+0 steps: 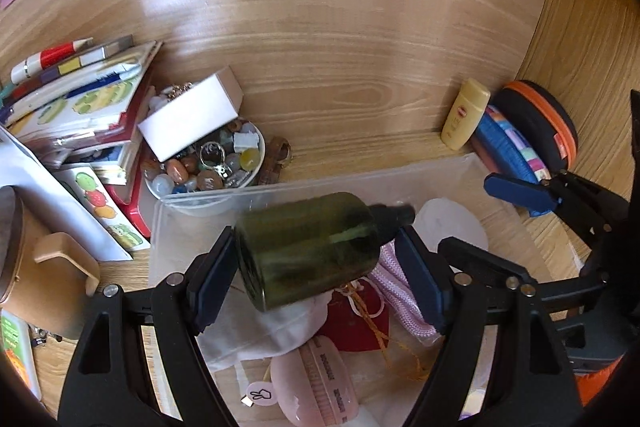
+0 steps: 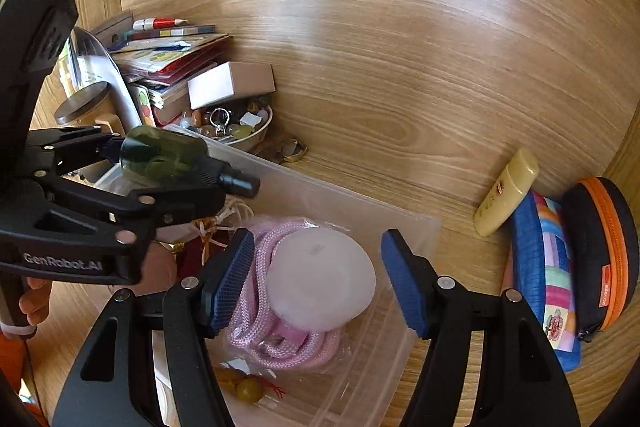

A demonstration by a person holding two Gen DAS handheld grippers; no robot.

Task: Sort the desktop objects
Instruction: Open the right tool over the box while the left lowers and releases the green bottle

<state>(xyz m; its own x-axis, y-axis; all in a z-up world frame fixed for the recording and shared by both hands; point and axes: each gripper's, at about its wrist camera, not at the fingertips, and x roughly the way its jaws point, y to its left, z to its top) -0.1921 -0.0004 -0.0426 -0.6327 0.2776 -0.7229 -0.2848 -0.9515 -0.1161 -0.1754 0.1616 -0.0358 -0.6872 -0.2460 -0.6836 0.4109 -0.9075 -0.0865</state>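
My left gripper [image 1: 316, 267] is shut on a dark green bottle [image 1: 308, 247] with a black cap, held on its side above the clear plastic bin [image 1: 192, 203]. The bottle also shows in the right wrist view [image 2: 168, 157], with the left gripper [image 2: 120, 179] around it. My right gripper [image 2: 318, 279] is open over the bin [image 2: 416, 223], its fingers either side of a frosted white round puff [image 2: 320, 279] lying on a pink cord [image 2: 248, 331]. The bin also holds a white cloth [image 1: 260, 331], a red pouch [image 1: 356, 323] and a pink comb [image 1: 320, 387].
A bowl of beads and stones [image 1: 208, 163] with a white box [image 1: 188, 115] on it stands behind the bin, beside a stack of books [image 1: 80, 107]. A yellow lotion bottle [image 2: 508, 191], a blue patchwork pouch [image 2: 548, 275] and an orange-trimmed case [image 2: 604, 251] lean at the right wall.
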